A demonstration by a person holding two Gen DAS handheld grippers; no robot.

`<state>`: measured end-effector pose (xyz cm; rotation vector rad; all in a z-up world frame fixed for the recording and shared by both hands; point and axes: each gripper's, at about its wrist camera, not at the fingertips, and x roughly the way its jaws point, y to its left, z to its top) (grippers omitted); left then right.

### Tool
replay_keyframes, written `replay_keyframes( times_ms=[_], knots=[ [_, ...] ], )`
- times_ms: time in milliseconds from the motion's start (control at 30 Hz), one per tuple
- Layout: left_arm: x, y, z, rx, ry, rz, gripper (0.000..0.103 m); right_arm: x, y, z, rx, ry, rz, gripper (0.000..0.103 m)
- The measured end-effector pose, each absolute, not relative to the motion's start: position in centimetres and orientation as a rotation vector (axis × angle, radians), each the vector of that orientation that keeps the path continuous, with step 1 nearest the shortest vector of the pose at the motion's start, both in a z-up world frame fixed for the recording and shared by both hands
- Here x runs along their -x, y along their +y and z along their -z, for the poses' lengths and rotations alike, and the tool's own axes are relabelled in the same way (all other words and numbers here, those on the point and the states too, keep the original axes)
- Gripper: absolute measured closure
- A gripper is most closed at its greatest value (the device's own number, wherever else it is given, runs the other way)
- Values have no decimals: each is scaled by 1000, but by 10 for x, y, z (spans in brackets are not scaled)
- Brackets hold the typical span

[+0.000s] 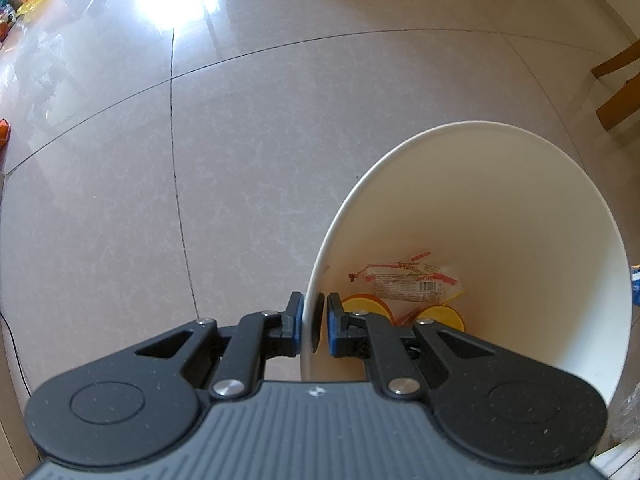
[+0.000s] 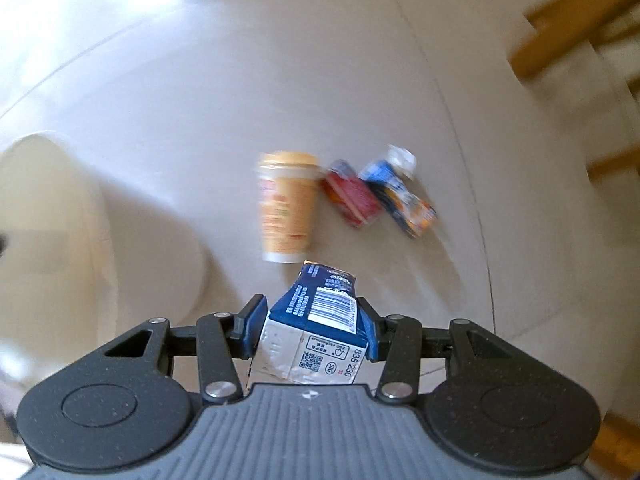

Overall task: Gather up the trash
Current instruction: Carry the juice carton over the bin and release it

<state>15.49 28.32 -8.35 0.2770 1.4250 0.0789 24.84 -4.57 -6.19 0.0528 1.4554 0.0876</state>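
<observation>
My left gripper point(image 1: 314, 322) is pinched tight on the near rim of the white bin point(image 1: 560, 208), one pad outside the wall and one inside. Down in the bin lie a clear wrapper with red print point(image 1: 404, 280) and yellow lids point(image 1: 362, 305) under it. Past the bin stretches the pale tiled floor point(image 1: 240, 160), with wooden furniture legs point(image 1: 618, 92) at the far right edge.

My right gripper point(image 2: 310, 330) is clamped on a blue and white carton point(image 2: 316, 320), a pad against each side, the barcode face turned up toward the camera. It points down at the floor, and the view is smeared. Just beyond the carton an orange paper cup point(image 2: 286, 206) lies on the floor, and beside it to the right a red carton point(image 2: 352, 198) and a blue and orange carton point(image 2: 400, 192), close together. The white bin point(image 2: 48, 220) shows blurred at the left.
</observation>
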Motion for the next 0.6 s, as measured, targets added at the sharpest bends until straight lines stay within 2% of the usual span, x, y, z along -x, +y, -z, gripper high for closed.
replay_keyframes(
  times_ms=[233, 433, 500, 533, 600],
  knots=[
    [-155, 283, 83, -280, 1424, -79, 93, -235, 17, -14, 7, 1382, -296, 51],
    [-155, 281, 84, -296, 1422, -80, 93, -231, 71, -43, 18, 1310, -457, 50],
    [-155, 281, 84, -290, 1423, -79, 93, -229, 85, -46, 46, 1279, -492, 41],
    [-155, 282, 84, -286, 1423, -78, 93, -226, 90, -48, 64, 1258, -501, 33],
    [-155, 282, 84, -285, 1424, -77, 93, -220, 96, -49, 108, 1218, -514, 32]
  ],
)
